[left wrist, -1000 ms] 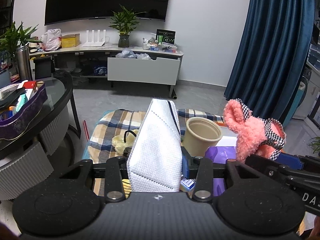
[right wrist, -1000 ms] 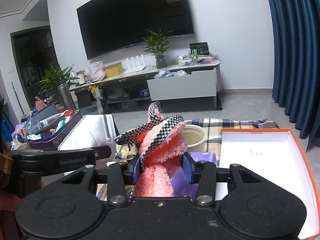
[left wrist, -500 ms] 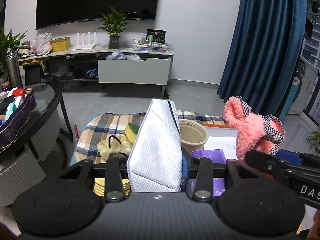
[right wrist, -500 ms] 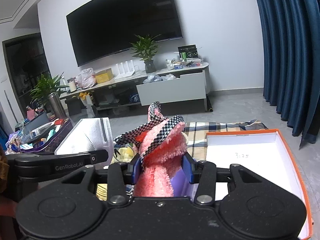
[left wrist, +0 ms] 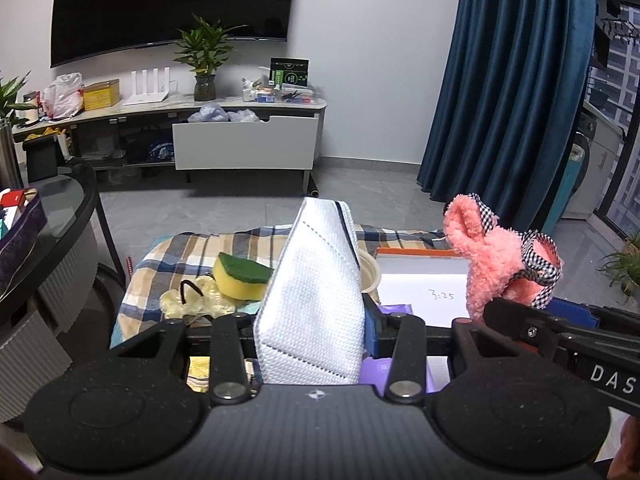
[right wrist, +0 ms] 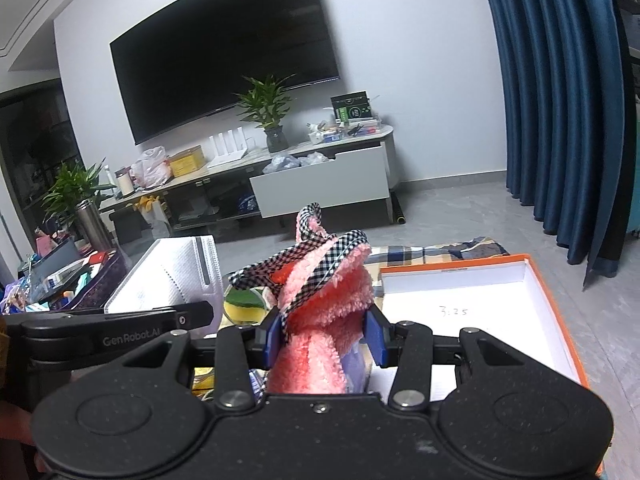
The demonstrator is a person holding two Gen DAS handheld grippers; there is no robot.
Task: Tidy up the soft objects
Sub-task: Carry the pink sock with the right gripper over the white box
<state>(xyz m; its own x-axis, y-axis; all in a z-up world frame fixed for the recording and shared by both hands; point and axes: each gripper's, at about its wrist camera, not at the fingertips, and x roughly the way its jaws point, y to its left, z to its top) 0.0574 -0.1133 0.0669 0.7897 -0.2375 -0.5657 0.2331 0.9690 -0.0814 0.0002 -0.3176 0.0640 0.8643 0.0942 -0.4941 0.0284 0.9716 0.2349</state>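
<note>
Your left gripper [left wrist: 314, 328] clamps the white mask [left wrist: 316, 300] upright; your right gripper [right wrist: 326, 334] pinches the pink fleece piece [right wrist: 320, 320]. Both angle downward, side by side.

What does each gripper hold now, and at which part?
The left gripper holds a folded white face mask by its lower half. The right gripper holds a pink fluffy item with checked trim around its lower middle.

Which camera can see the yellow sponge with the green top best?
The left wrist view. There the sponge lies in the open on the checked cloth, beside the white face mask held in the left claw. In the right wrist view only a sliver of the sponge peeks out behind the pink fluffy hair band.
</note>
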